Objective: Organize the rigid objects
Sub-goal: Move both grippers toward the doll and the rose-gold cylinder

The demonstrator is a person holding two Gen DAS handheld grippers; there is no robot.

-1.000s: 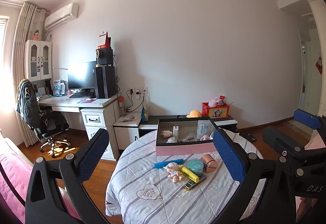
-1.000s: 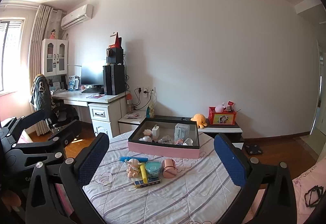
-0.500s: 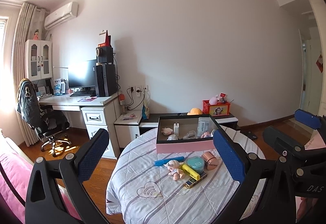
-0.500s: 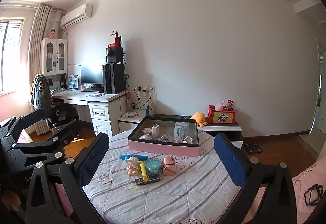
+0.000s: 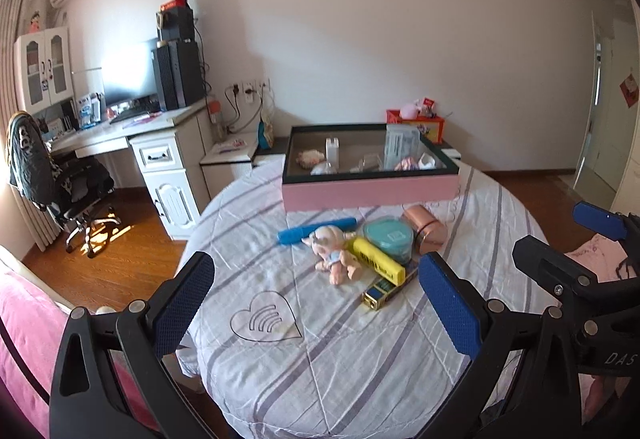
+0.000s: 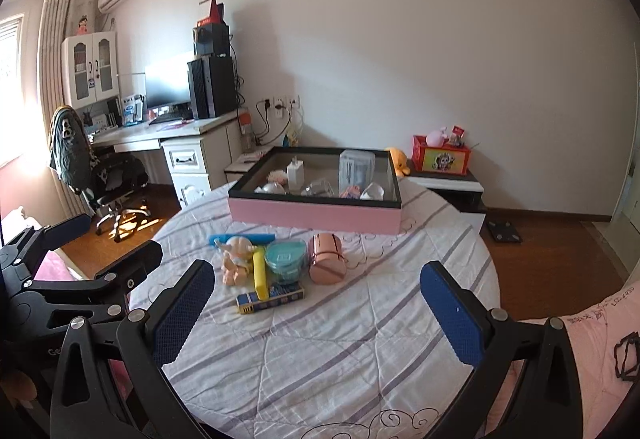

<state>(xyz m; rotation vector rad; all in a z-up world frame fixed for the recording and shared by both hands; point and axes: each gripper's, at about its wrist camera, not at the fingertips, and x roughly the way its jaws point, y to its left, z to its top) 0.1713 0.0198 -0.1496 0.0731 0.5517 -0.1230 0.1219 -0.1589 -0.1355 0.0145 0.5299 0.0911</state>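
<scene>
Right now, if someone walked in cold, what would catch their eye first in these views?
Probably the pink box with its dark rim, at the far side of the round table, already holding a few small items. Just in front of it lies a tight cluster: a doll, a yellow bar, a teal tin and a rose-gold case. Both the left gripper and the right gripper hover open, empty.

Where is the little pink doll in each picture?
Left wrist view: the doll lies on the table, a bit below the middle, just left of the yellow bar.
Right wrist view: the doll lies left of the middle, again just left of the yellow bar.
Shared landmark: the pink tray sits behind it in both.
</scene>
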